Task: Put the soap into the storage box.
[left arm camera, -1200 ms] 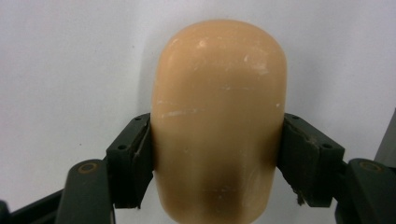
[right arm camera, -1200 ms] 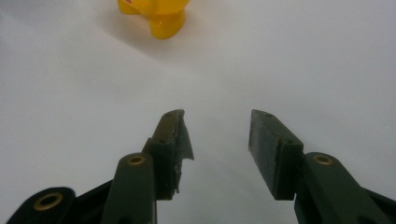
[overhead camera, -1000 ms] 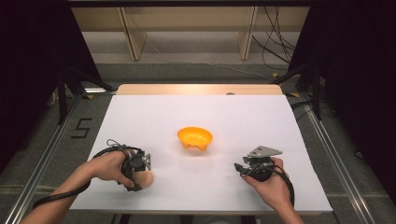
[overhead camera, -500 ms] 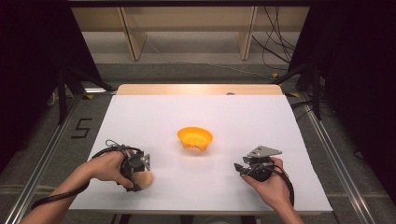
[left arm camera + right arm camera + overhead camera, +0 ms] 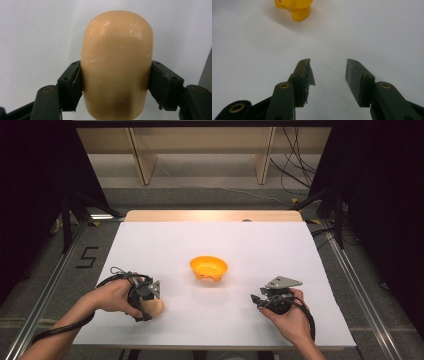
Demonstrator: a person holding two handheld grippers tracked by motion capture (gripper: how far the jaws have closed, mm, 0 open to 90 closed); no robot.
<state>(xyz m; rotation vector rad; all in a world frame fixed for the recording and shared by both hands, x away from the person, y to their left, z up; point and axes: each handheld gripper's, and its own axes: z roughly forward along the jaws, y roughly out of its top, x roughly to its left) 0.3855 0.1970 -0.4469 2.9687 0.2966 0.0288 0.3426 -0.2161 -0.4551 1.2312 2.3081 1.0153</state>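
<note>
A smooth tan egg-shaped object (image 5: 117, 65) fills the left gripper view, and both black jaws press against its sides. In the high view my left gripper (image 5: 150, 302) holds this tan object (image 5: 156, 307) low over the white table near the front left. An orange bowl (image 5: 208, 268) with small feet stands at the table's middle. My right gripper (image 5: 257, 301) rests at the front right with its jaws apart and nothing between them. In the right gripper view the gripper (image 5: 328, 71) points toward the orange bowl (image 5: 295, 7), which lies well beyond the fingertips.
The white tabletop (image 5: 260, 245) has a wooden strip along its far edge. Metal rails run along both sides of the table. Cables trail from each gripper back past the person's forearms.
</note>
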